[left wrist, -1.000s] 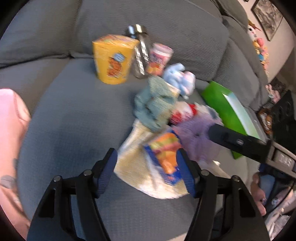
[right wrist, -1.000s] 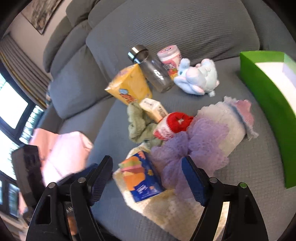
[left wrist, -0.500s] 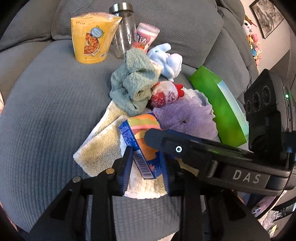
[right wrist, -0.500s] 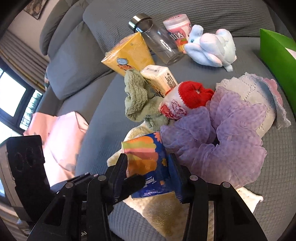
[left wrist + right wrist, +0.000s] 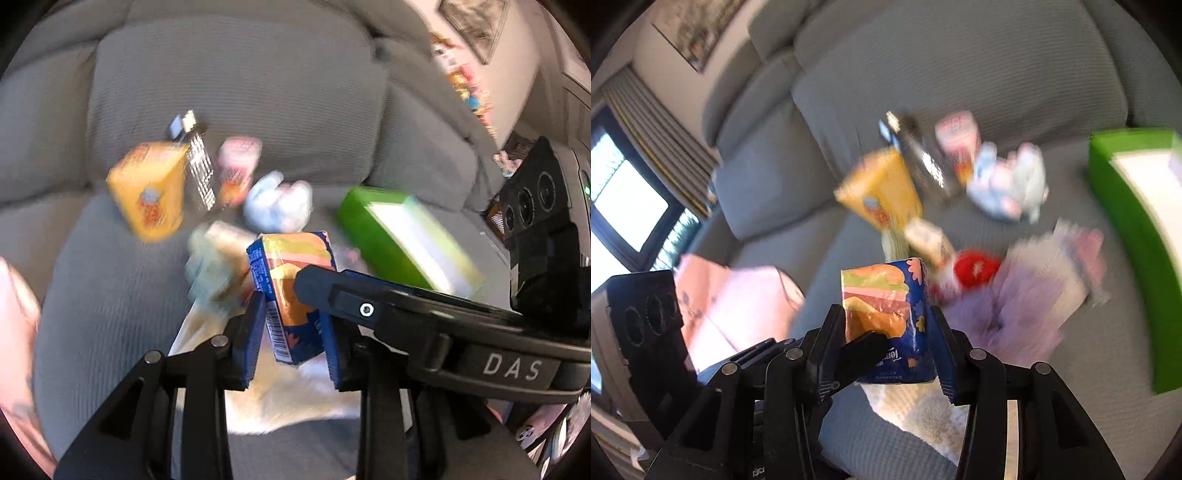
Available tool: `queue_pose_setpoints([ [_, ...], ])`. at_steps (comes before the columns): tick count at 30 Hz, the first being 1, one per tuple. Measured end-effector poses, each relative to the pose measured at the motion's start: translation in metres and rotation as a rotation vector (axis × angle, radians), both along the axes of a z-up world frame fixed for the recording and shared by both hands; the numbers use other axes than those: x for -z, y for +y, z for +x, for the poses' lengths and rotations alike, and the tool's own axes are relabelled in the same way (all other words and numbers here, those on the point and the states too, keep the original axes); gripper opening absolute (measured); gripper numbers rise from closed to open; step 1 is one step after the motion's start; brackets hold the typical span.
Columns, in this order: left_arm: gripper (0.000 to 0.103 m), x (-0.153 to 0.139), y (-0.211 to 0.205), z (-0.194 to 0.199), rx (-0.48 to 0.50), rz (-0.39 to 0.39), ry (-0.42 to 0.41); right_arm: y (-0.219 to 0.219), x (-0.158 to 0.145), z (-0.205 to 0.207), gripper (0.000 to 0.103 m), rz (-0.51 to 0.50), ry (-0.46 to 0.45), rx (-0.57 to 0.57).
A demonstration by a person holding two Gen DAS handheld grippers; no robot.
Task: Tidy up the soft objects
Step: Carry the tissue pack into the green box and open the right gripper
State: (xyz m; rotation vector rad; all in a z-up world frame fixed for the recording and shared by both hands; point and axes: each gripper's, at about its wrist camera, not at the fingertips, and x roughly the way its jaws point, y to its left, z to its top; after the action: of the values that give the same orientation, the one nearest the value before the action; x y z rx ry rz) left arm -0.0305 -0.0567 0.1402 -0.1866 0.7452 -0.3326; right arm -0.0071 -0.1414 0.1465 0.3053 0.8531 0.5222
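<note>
Both tongs are clamped on one thing: the left tongs (image 5: 291,328) pinch the blue, orange-printed soft tissue pack (image 5: 291,291) across its narrow sides, and the right tongs (image 5: 886,343) squeeze the same pack across its wider faces, one finger of each crossing the other's view. The pack sits upright between the pads, clear of the cream terry towel (image 5: 923,410) lying on the grey sofa seat (image 5: 110,295) below.

Beyond it lie the purple mesh scrunchie (image 5: 1008,306), a red and white plush toy (image 5: 975,271) and a pale blue plush animal (image 5: 277,206), with the green open box (image 5: 399,236) off to the right.

To carry the pack well, I judge that both hands should travel together at one pace, so neither grip twists or crushes the soft wrapper. Keep it upright, lift clear of the towel's edge, then ease toward the green box, if that is the destination, before loosening either grip.
</note>
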Motion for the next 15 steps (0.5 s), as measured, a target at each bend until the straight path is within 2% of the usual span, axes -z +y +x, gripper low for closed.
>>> queue_pose_setpoints([
  [3, 0.026, -0.023, -0.024, 0.005, 0.034, -0.005, -0.068, -0.027, -0.033, -0.002, 0.048, 0.006, -0.075, 0.047],
  [7, 0.026, -0.036, -0.062, 0.025, 0.102, -0.013, -0.104, -0.064, -0.055, -0.001, 0.048, -0.011, -0.150, 0.125],
  [10, 0.026, -0.032, -0.089, 0.039, 0.170, -0.021, -0.111, -0.096, -0.054, -0.002, 0.048, -0.003, -0.168, 0.204],
  [15, 0.026, -0.020, -0.128, 0.058, 0.265, -0.031, -0.082, -0.137, -0.039, 0.003, 0.048, 0.013, -0.145, 0.310],
])
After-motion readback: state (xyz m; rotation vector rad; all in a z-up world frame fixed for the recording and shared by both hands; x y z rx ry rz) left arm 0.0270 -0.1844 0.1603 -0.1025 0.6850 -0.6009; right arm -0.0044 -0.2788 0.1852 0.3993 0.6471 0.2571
